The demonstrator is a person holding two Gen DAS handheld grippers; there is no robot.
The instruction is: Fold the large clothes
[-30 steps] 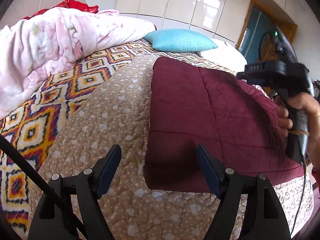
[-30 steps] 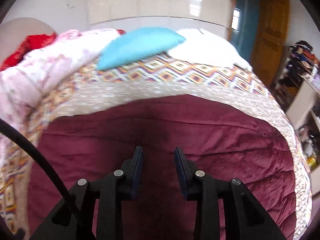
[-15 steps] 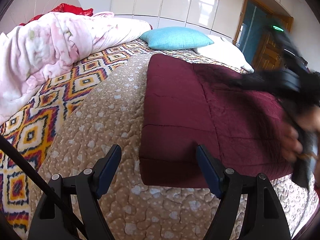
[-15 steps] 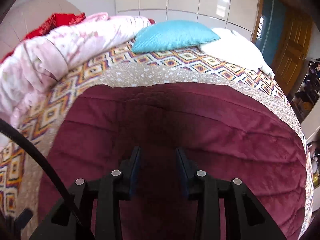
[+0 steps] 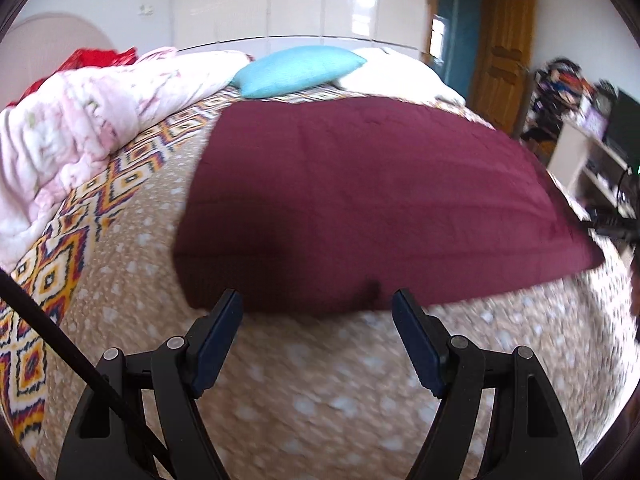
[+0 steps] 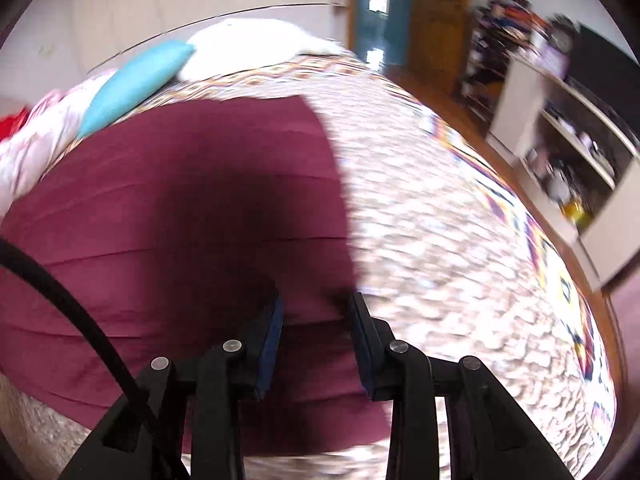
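Maroon quilt (image 5: pixel 360 196) lies folded into a thick rectangle on the tan dotted cover (image 5: pixel 280 380) of the bed, its near edge just ahead of the left gripper (image 5: pixel 318 320).

Change since a second ago:
- Right gripper (image 6: pixel 316 316) was over the middle of the quilt. Now it sits over the quilt's right portion, the right edge just beyond its right finger. Background streaks with blur, so it is swinging fast.
- In the left view the right tool and the hand on it filled the right side; now only a dark sliver shows at the far right, at the quilt's near right corner (image 5: pixel 588 260).
- Left view has turned too: the quilt's long near edge now runs across the frame, and shelves (image 5: pixel 592 160) and door (image 5: pixel 504 60) have come in.
- Quilt itself has kept its shape; no new fold is visible.

Tool state:
- Left jaws stand wide apart, nothing between them, hovering over the cover short of the quilt edge.
- Right jaws stand a little apart. Maroon cloth shows in the gap, but it looks like the flat surface below, not a pinch. Contact with the quilt: cannot tell.

Reading: both tools seem to be shifting to the near edge and right corner, probably to set up another fold. Neither has a grip yet. Quilt is bulky; a shallow pinch at one corner may slip or drag only the top layer.

Blue pillow (image 5: pixel 296 70) and pink duvet (image 5: pixel 80 128) lie well clear, far side.
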